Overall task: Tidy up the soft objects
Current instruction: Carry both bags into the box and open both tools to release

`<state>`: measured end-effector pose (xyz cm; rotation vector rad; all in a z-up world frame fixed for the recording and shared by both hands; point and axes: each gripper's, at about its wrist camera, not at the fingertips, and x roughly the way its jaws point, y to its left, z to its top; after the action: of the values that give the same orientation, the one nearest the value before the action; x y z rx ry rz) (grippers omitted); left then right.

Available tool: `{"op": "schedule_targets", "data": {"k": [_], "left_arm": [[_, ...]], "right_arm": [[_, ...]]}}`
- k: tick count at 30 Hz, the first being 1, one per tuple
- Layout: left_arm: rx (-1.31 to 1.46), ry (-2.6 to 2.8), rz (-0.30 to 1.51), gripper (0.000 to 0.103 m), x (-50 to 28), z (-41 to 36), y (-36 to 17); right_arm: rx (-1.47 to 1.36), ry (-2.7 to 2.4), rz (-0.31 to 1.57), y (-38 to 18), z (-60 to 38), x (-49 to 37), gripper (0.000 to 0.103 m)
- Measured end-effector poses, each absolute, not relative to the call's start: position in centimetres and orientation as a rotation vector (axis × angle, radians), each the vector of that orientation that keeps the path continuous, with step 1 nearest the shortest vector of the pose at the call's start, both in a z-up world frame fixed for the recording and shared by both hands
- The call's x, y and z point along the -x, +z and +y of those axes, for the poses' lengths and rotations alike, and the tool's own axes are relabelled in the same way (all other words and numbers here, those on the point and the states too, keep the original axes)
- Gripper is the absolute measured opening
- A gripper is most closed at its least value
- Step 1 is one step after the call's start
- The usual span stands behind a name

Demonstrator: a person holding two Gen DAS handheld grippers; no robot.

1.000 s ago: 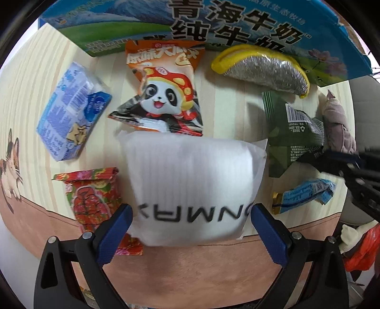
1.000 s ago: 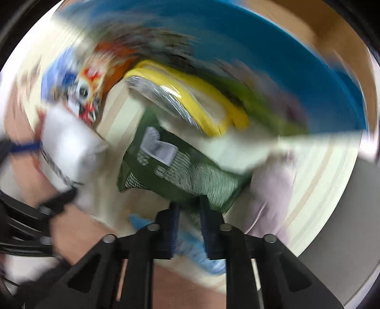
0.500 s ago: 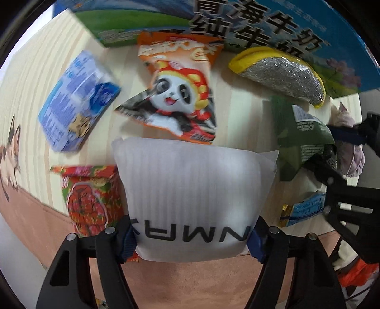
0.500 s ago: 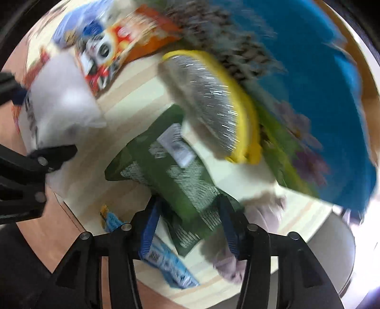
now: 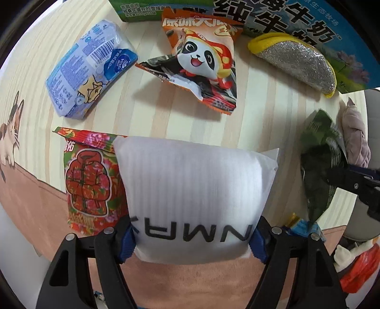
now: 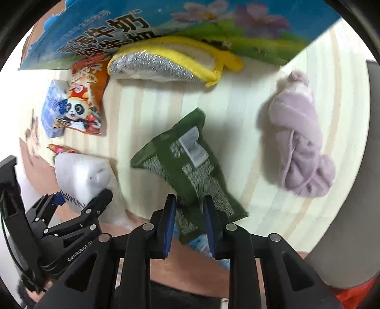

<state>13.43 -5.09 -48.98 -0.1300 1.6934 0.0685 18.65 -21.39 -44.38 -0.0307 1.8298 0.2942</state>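
both jaws clamped, left gripper on white pouch, right gripper on green packet, striped tabletop

Work surface: pale striped table mat with a cartoon cat print; grey chair stands just beside its edge.

White foam pouch: "NMAX", upside down. Left gripper body: "GenRobot". Milk carton, 1 o'clock: "牛奶".
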Motion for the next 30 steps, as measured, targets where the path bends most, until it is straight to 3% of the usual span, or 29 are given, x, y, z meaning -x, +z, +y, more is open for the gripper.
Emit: {"op": "schedule_targets", "data": {"k": [5, 9, 13, 17, 21, 26, 30], "left_arm": [[0.14, 0.079, 1.675, 0.073, -13.3, -5.0, -48.8], [0.15, 0.095, 1.656, 0.071, -12.3, -4.0, -46.5], [0.163, 0.123, 1.607, 0.07, -11.8, -3.8, -44.3], [0.184, 0.117, 1.516, 0.07, -10.6, -4.0, -39.6], [0.215, 0.059, 1.423, 0.07, -11.9, -4.5, -33.1], [0.221, -0.048, 1.375, 0.07, -17.8, -5.4, -26.4], [0.206, -0.103, 1.371, 0.07, -24.5, -5.3, -24.2]], "right_arm": [[0.19, 0.351, 1.789, -44.9, -21.6, -19.0, 0.043], [0.162, 0.307, 1.769, -45.7, -24.7, -17.9, 0.03], [0.039, 0.288, 1.778, -44.0, -26.1, -17.0, 0.026], [-0.071, 0.303, 1.719, -38.9, -29.2, -13.7, 0.026], [-0.124, 0.333, 1.621, -31.6, -32.6, -17.0, 0.026], [-0.193, 0.345, 1.529, -21.5, -35.6, -17.4, 0.026], [-0.25, 0.306, 1.467, -15.6, -37.4, -20.2, 0.026]]}}
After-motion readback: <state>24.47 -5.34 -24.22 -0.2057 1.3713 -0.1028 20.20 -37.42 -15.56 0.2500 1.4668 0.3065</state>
